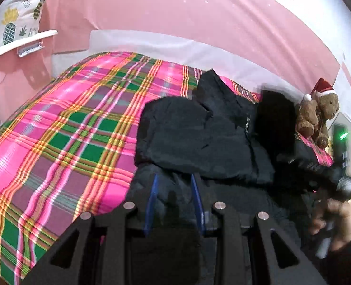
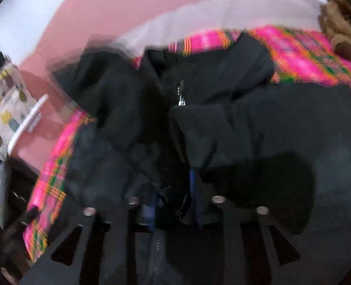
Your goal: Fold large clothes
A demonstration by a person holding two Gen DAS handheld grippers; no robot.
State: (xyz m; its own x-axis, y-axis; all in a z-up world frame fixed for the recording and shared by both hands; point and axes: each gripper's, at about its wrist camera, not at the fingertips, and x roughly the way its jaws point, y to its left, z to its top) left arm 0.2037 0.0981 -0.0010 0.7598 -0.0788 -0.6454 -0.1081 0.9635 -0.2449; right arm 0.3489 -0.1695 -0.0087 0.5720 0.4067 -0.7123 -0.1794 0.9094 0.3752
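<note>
A large black padded jacket lies bunched on a pink plaid bedspread. In the left wrist view my left gripper is over the jacket's near edge, its blue-edged fingers set apart with dark fabric between them. My right gripper shows at the far right of that view, held in a hand. The right wrist view is blurred: the jacket with its zipper pull fills the middle, and my right gripper has a fold of black fabric between its blue fingers.
A brown teddy bear in a Santa hat sits on the bed's far right by the pink wall. A pineapple-print cushion rests on a white shelf at the upper left. The bedspread's left half lies bare.
</note>
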